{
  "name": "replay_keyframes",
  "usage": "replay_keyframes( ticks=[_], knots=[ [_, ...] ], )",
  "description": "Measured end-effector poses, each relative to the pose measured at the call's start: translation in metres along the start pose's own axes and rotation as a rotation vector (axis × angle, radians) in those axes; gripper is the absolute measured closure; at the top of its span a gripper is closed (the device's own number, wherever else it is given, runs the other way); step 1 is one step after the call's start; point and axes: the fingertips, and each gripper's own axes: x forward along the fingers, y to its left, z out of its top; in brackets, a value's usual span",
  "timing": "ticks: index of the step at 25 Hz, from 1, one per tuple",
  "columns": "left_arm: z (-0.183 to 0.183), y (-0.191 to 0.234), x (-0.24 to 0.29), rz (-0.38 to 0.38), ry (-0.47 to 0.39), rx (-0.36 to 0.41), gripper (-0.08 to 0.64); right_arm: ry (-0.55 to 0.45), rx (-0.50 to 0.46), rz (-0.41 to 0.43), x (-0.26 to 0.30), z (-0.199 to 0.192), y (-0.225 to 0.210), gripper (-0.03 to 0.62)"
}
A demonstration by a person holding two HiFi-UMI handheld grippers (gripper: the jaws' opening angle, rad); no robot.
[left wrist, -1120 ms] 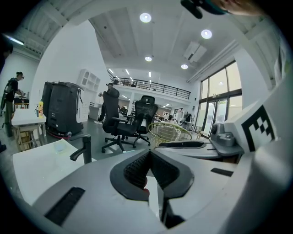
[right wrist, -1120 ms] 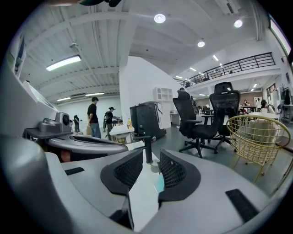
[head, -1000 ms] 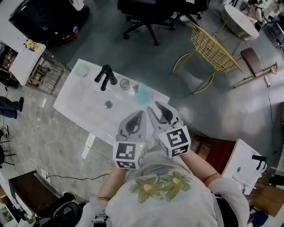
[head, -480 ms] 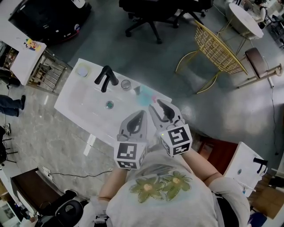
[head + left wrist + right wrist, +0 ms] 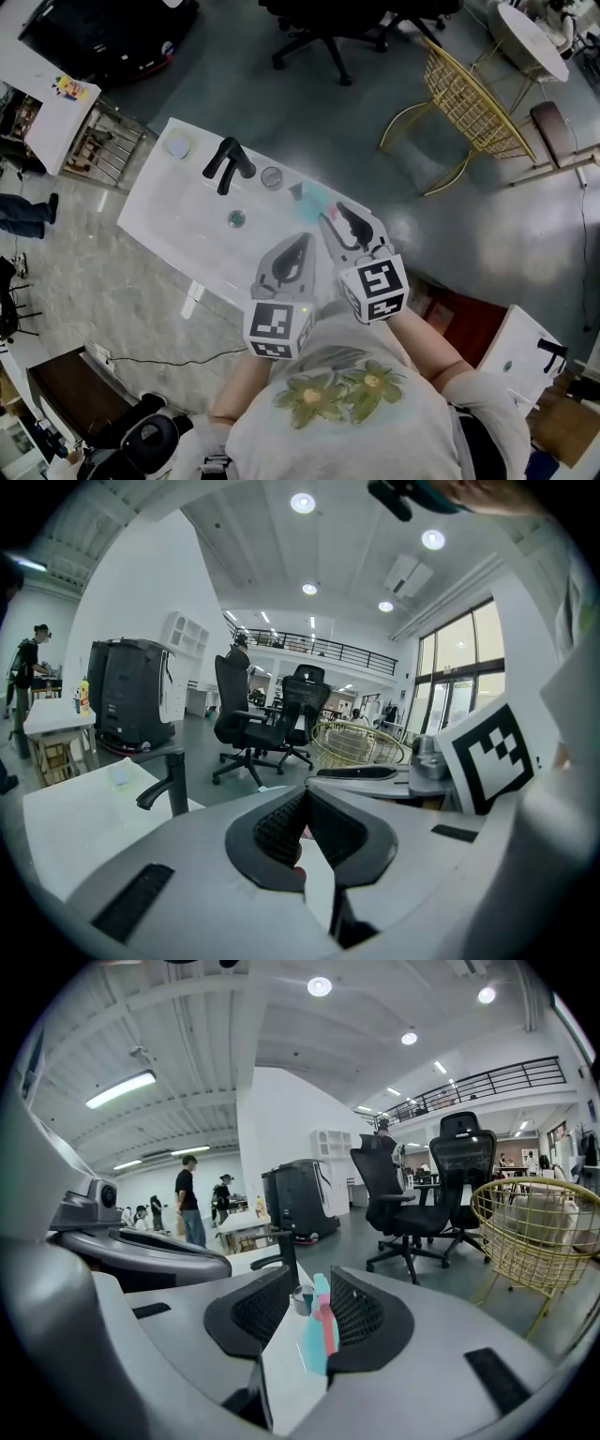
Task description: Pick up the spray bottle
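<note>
The spray bottle [image 5: 307, 198], teal with a pink trigger, stands on the white sink counter [image 5: 178, 202] near its far right end. My right gripper [image 5: 337, 217] hovers just short of it with its jaws apart. In the right gripper view the spray bottle [image 5: 318, 1333] shows upright in the gap ahead of the right gripper [image 5: 307, 1284], not touched by the pads. My left gripper [image 5: 301, 241] hangs over the counter's near edge beside the right one. In its own view the left gripper [image 5: 305, 795] has its pads meeting at the tips, with nothing held.
A black faucet [image 5: 228, 161] rises at the counter's back, with a small glass [image 5: 272, 176] to its right and a drain [image 5: 236, 218] in the basin. A gold wire chair [image 5: 464, 103] and a black office chair [image 5: 347, 28] stand beyond.
Both grippers have edged forward over the counter. The right gripper's tips now sit closer to the spray bottle. Neither gripper's state has changed.
</note>
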Motion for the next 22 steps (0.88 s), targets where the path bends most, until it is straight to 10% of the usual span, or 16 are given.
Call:
replay_keyframes(
  ticks=[22],
  knots=[
    [-0.017,0.014,0.001,0.033,0.046,-0.034,0.551,0.061,-0.021,0.018,0.036,-0.02,-0.009,0.483]
  ],
)
